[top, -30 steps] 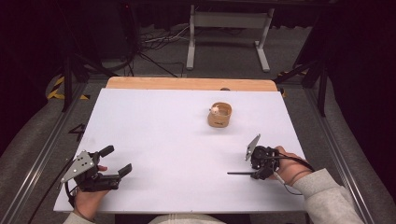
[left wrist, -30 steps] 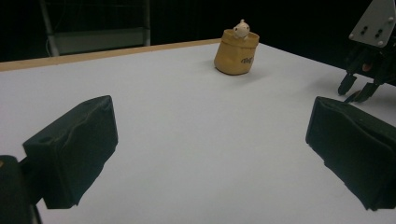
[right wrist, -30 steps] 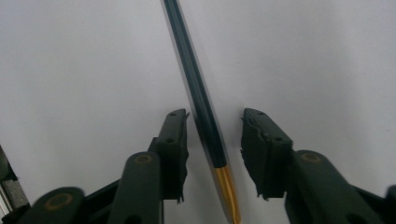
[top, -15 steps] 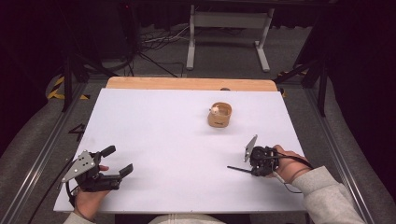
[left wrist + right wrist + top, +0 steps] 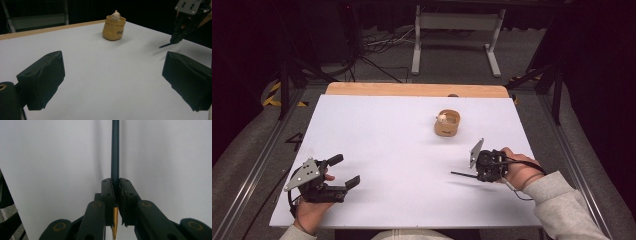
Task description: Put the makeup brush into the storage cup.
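Observation:
My right gripper (image 5: pixel 478 174) hovers just above the white table (image 5: pixel 392 135) at the front right, shut on a thin dark pencil (image 5: pixel 462 175) that sticks out to the left. In the right gripper view the pencil (image 5: pixel 115 150) runs straight up from between the closed pads, its yellow end below them. From the left gripper view the right gripper (image 5: pixel 180 30) and the pencil tip (image 5: pixel 165 45) appear at the upper right. My left gripper (image 5: pixel 345 170) rests open at the front left, its jaws (image 5: pixel 113 80) wide apart with nothing between them.
A small tan pouch (image 5: pixel 447 124) with a little white figure (image 5: pixel 115 15) poking out stands right of centre, toward the back. A wooden strip (image 5: pixel 412 89) borders the table's far edge. Metal frames and cables lie on the floor beyond.
The right gripper has closed on the pencil and lifted it slightly off the table, drifting a little toward the left. The left gripper has stayed put.

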`<action>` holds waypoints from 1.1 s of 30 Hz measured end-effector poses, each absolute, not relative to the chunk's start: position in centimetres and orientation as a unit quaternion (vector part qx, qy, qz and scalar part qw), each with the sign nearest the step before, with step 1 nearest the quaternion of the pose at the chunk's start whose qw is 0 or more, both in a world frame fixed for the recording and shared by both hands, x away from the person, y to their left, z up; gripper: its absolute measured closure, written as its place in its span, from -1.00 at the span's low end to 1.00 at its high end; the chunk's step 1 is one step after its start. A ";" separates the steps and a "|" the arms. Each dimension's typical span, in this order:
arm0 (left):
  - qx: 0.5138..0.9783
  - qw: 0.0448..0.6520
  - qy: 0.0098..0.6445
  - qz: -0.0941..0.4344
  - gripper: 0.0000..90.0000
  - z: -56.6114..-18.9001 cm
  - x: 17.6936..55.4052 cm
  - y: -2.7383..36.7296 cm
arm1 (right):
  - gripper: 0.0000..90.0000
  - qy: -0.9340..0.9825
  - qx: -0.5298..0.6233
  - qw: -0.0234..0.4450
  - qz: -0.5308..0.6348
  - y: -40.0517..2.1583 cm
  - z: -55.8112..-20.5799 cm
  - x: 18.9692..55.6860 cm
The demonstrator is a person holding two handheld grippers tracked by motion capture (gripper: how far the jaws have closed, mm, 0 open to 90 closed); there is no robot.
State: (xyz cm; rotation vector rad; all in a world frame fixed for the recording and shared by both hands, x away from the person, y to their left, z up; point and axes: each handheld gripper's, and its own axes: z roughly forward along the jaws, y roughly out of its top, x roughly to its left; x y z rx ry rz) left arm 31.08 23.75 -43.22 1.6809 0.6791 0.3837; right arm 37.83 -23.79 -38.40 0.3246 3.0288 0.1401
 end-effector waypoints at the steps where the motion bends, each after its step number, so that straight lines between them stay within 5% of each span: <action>1: 0.728 0.600 0.289 0.163 -0.87 -43.2 31.1 23.5 | 0.84 0.992 0.103 0.048 0.047 -23.5 -38.2 37.9; 33: 0.761 0.591 0.236 0.127 -0.91 -42.4 33.1 19.6 | 0.84 0.997 0.019 0.056 0.058 -13.7 -33.1 39.1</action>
